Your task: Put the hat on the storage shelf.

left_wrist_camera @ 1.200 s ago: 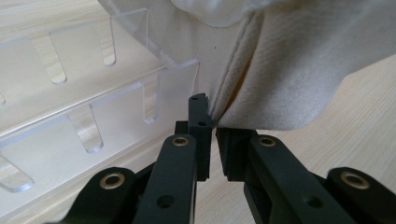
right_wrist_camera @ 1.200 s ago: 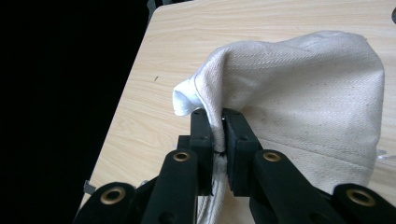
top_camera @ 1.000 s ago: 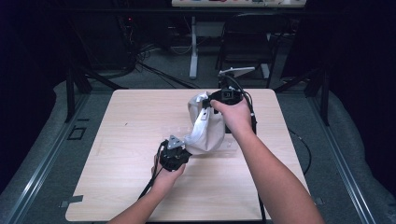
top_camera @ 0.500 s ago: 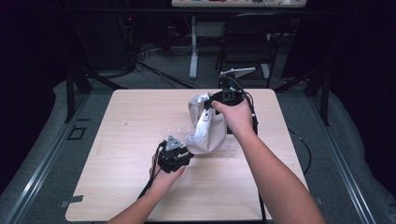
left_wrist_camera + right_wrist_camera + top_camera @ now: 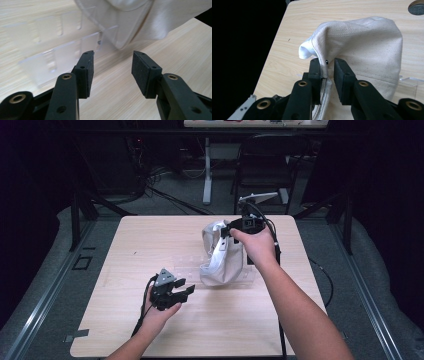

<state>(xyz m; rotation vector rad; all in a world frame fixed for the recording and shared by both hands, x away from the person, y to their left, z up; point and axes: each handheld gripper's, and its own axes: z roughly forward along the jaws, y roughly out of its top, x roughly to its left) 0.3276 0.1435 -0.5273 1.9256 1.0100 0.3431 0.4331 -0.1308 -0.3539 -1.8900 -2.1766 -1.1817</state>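
Cream canvas bag [image 5: 220, 257] lies on a clear plastic tray [image 5: 57, 56]. Right gripper [image 5: 327, 66] straddles the bag's raised edge, jaws slightly parted. Left gripper [image 5: 186, 291] sits near the bag, jaws spread, empty.

We see a light wooden table [image 5: 125, 270] across the middle of the frame, on grey floor [image 5: 60, 270]. At the upper right stands a black chair [image 5: 265, 165]; beside it, a white table leg [image 5: 206, 175]; at upper left, dark cables [image 5: 165, 185].

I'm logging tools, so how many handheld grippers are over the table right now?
2: the left gripper, open, near the table's front beside a clear plastic tray; the right gripper, farther back, at a cream cloth bag's edge.
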